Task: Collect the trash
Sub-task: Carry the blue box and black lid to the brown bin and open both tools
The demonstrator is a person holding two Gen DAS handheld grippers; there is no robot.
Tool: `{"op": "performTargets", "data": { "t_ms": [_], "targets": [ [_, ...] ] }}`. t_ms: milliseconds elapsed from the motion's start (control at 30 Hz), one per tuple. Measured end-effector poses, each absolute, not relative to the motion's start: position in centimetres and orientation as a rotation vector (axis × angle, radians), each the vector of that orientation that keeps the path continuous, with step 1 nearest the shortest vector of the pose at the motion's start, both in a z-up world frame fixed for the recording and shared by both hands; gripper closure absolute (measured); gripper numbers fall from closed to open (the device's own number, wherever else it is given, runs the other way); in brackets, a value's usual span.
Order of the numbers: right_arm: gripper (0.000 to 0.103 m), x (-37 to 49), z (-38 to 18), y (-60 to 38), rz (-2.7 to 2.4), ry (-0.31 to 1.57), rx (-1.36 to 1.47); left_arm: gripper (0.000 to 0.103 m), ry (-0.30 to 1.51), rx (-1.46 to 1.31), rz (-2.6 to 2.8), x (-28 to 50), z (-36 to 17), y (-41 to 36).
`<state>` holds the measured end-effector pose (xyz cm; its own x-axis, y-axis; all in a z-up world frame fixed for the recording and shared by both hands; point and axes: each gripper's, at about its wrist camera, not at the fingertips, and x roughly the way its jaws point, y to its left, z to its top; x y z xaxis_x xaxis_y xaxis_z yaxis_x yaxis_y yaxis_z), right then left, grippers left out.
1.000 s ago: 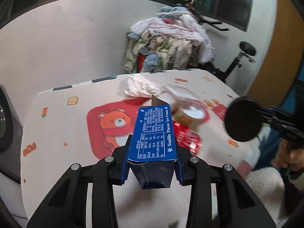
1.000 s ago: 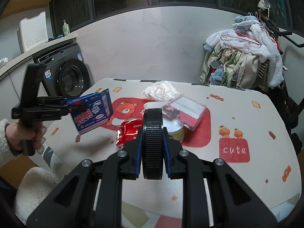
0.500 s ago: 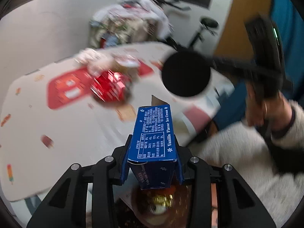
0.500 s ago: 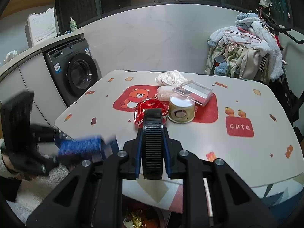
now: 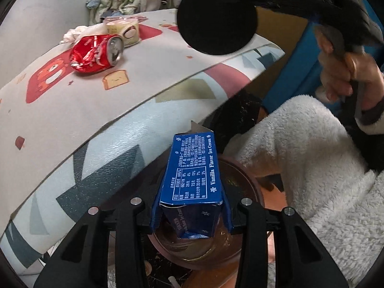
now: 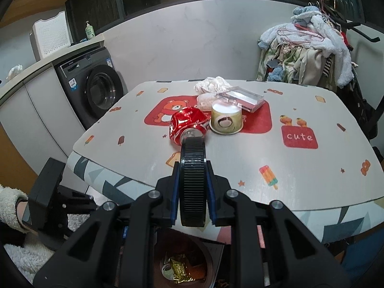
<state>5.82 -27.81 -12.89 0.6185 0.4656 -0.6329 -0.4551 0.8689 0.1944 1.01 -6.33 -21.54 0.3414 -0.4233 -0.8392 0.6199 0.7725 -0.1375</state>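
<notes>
My left gripper (image 5: 190, 212) is shut on a blue ice cream box (image 5: 192, 175) and holds it just above the brown trash bin (image 5: 249, 175) below the table edge. My right gripper (image 6: 192, 206) is shut on a black ribbed disc-shaped lid (image 6: 192, 168), held above the table's near edge; the lid also shows in the left wrist view (image 5: 217, 18). The bin (image 6: 184, 264) with wrappers inside shows under the table in the right wrist view. On the table lie a crushed red can (image 6: 186, 124), a paper cup (image 6: 225, 121), a clear plastic box (image 6: 242, 97) and crumpled white paper (image 6: 212, 84).
The table (image 6: 300, 168) has a patterned cover. A washing machine (image 6: 96, 88) stands at the left, and a rack piled with clothes (image 6: 307, 52) at the back right. The person's fleece sleeve (image 5: 300, 158) is beside the bin.
My left gripper has swung down off the table with the ice cream box, from above the tabletop to over the bin. My right gripper has pulled back slightly, still holding the lid.
</notes>
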Motion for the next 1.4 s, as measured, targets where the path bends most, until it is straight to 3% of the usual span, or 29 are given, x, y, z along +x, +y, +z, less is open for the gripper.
{"op": "performTargets", "data": {
  "t_ms": [67,133,367,633,967,1400],
  "targets": [
    [0.080,5.7,-13.3,-27.7,0.536,0.744,0.016,0.044,0.988,0.169,-0.672,1.2,-20.8,-5.6],
    [0.081,5.4,-13.9,-27.4,0.549,0.761,0.015,0.035,0.942,0.115,-0.635,1.2,-19.6,-4.5],
    [0.081,3.6,-15.8,-25.9,0.638,0.826,-0.002,0.014,0.792,0.016,-0.418,0.4,-16.3,-0.1],
    [0.080,1.0,-19.2,-23.6,0.726,0.964,-0.067,0.010,0.733,-0.023,-0.268,-1.2,-15.8,2.6],
    [0.080,1.0,-25.5,-22.6,0.691,1.107,-0.113,0.008,0.753,-0.029,-0.202,-2.0,-17.8,3.5],
    [0.080,2.0,-29.2,-21.9,0.592,1.198,-0.171,0.008,0.814,0.010,-0.200,-1.2,-19.5,2.5]
  ]
}}
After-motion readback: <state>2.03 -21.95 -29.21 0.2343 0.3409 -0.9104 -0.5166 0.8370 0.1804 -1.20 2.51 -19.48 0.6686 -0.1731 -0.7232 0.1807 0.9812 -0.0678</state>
